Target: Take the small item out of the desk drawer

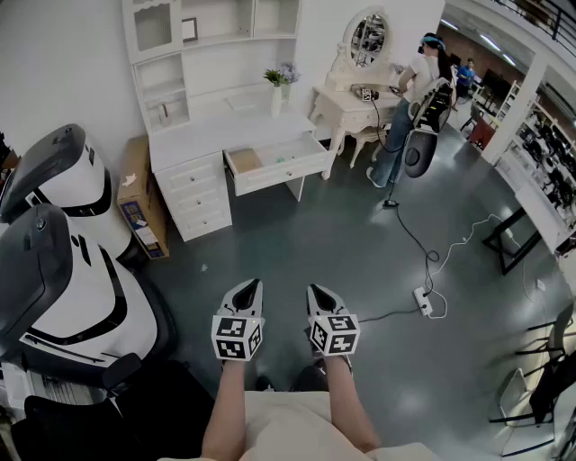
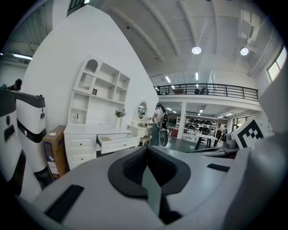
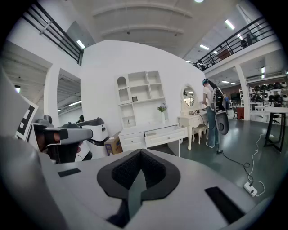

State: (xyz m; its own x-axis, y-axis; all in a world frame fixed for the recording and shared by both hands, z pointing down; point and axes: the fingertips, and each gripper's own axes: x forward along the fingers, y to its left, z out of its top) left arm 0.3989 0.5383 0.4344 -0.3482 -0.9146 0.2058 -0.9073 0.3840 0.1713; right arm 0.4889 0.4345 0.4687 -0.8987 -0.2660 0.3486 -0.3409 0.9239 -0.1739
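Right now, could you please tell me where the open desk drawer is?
In the head view the open drawer sits upper centre, pulled out of the white desk, right of its closed drawers and left of the dressing table.

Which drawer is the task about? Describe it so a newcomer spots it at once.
Against the far wall stands a white desk under a shelf unit. Its wide drawer under the desktop's right part stands pulled out; the three smaller drawers stacked to its left are all shut.
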